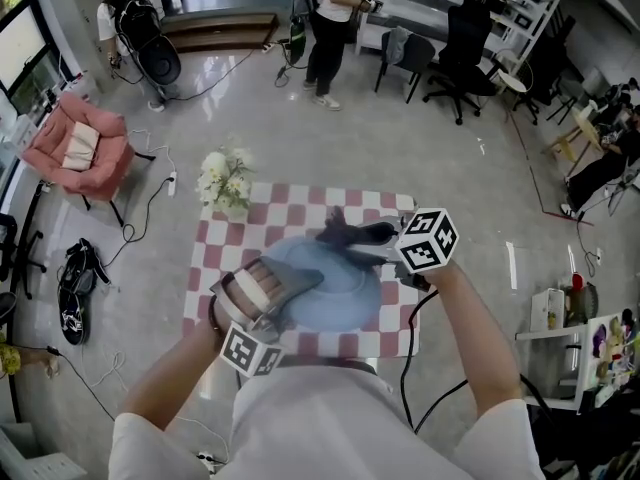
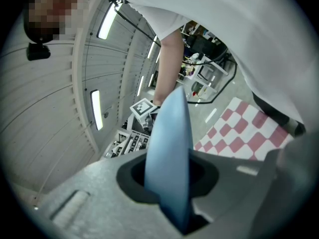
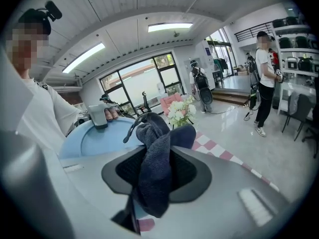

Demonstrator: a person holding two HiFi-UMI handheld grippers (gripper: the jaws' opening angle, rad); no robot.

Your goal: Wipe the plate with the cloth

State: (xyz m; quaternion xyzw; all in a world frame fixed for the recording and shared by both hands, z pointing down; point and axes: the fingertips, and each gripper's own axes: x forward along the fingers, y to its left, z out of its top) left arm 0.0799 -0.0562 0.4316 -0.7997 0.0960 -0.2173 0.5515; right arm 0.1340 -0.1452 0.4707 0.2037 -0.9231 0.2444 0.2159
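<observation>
The left gripper (image 1: 295,286) has its jaws clamped on the near rim of the pale blue plate (image 1: 340,288). Seen along those jaws, the plate stands edge-on between them and runs straight out ahead. The right gripper (image 1: 365,236) is closed tight on a dark grey cloth (image 3: 152,153), which bunches up thick between its jaws and spills over the top in a loose fold with a small loop sticking out. The plate lies to that gripper's left and slightly ahead of it, with its hollow face turned towards it. The cloth bundle sits right against the plate's rim on the side away from the left gripper, though I can't quite tell whether it presses on the surface. Both grippers are over a small table with a pink and white checked tablecloth (image 1: 300,206). A bunch of white flowers (image 1: 224,180) stands beyond the left gripper, off to its left, at the far corner of the table. Well beyond the right gripper, a person in a white top (image 1: 328,28) stands on the shiny floor near some desks
</observation>
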